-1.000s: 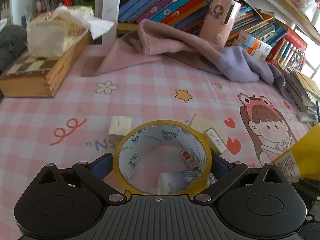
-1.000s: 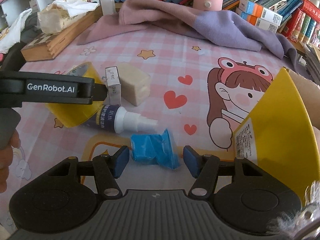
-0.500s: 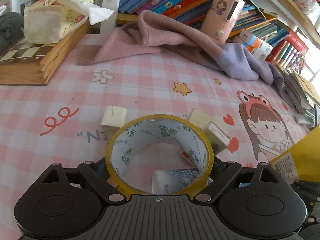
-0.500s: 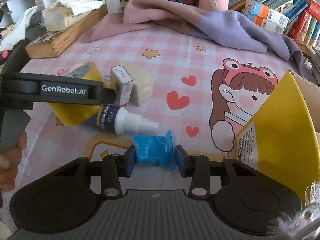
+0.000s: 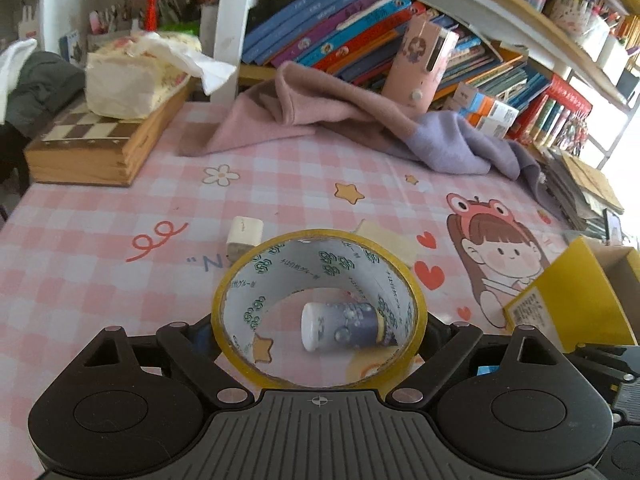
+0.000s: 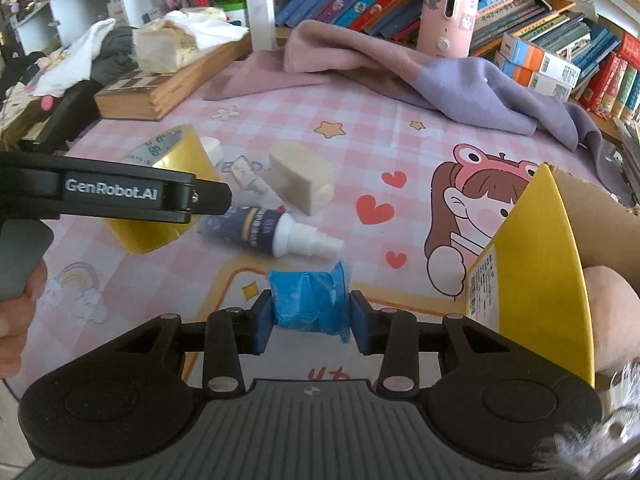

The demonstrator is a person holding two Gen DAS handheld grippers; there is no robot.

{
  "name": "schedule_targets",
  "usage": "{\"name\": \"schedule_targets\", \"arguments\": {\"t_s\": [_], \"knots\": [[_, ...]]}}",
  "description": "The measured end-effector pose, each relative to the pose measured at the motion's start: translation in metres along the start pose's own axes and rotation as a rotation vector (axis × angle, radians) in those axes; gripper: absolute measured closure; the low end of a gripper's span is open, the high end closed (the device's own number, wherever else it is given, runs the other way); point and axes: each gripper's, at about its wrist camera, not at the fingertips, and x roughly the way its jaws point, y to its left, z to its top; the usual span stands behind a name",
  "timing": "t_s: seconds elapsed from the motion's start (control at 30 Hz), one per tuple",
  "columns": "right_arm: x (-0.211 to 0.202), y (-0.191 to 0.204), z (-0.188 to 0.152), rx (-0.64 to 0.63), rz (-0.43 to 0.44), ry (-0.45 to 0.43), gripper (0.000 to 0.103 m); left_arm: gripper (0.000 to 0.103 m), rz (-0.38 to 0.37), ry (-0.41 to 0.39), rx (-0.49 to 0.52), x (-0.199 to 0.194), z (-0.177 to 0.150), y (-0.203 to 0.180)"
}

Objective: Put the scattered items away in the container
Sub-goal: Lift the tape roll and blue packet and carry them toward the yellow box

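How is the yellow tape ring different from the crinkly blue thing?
The yellow tape roll is a stiff, open ring you can see through; the crumpled blue plastic packet is soft, wrinkled and has no hole. The tape roll is yellow with a white printed inside; the packet is plain blue. The left tongs hold the roll; the right tongs hold the packet. Both are squeezed between tong pads.

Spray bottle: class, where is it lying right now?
In the right wrist view the spray bottle lies on the tablecloth, between the tape roll and the blue packet.
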Motion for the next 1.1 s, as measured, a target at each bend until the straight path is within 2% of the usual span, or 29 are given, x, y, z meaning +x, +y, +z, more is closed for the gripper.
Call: {"name": "schedule_targets", "arguments": {"t_s": [0.4, 0.6, 0.8, 1.1], "knots": [[-0.056, 0.02, -0.025, -0.02, 0.032, -0.074, 0.067, 0.012, -0.013, -0.055, -0.007, -0.075, -0.035, 0.003], [-0.092, 0.036, -0.045, -0.047, 0.041, -0.121, 0.067, 0.012, -0.052, -0.084, 0.008, -0.117, -0.059, 0.0], [-0.129, 0.051, -0.078, -0.045, 0.035, -0.143, 0.067, 0.012, -0.102, -0.096, 0.015, -0.157, -0.09, -0.006], [-0.177, 0.066, -0.135, 0.029, 0.015, -0.151, 0.067, 0.012, -0.143, -0.126, 0.063, -0.218, -0.144, -0.018]]}}
